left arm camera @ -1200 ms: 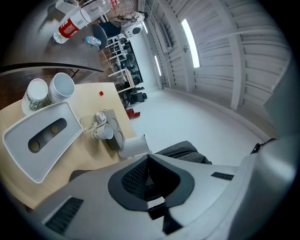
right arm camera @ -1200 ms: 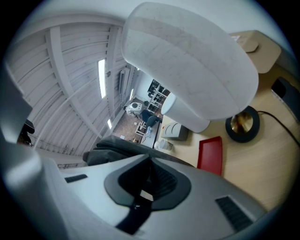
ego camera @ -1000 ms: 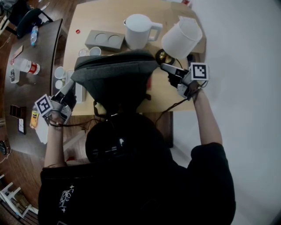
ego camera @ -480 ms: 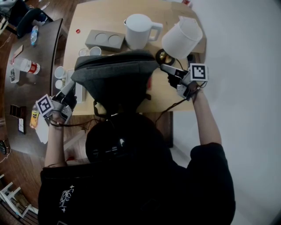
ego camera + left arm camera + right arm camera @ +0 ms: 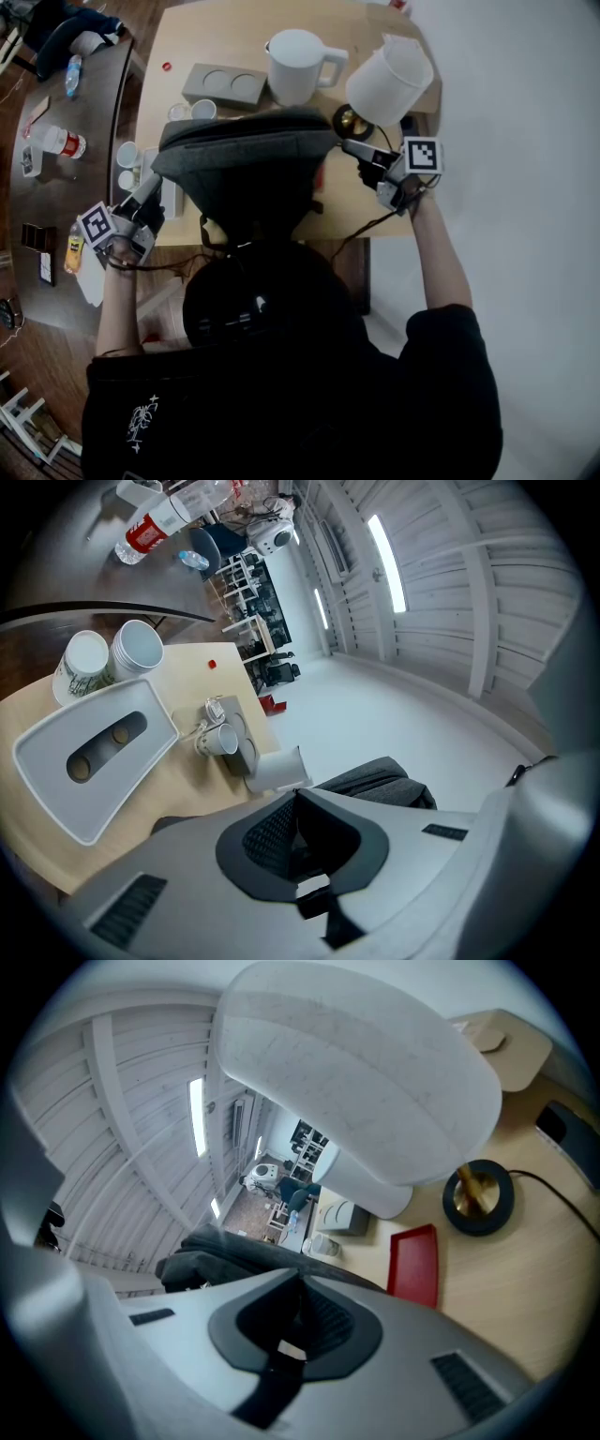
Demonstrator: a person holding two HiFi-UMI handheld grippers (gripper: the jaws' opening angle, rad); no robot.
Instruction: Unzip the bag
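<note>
Nothing has shifted since the earlier frames: the grey bag (image 5: 248, 169) still stands at the near edge of the wooden table (image 5: 202, 37), with the white jug (image 5: 295, 66) beyond it. The left gripper (image 5: 150, 184) stays at the bag's left side and the right gripper (image 5: 349, 146) at its right. Both have their jaws pressed together on nothing.

On the head view I can't make out any zip on the bag (image 5: 246, 159): the person's head (image 5: 267, 300) covers its near part at frame centre, and the dark fabric shows no detail. In the left gripper view the left gripper (image 5: 295, 797) hides all but a grey fold of it, centre right. In the right gripper view the right gripper (image 5: 300, 1281) covers the lower end of the red tray (image 5: 414, 1262), and the lamp shade (image 5: 347, 1072) blocks whatever lies behind it.
</note>
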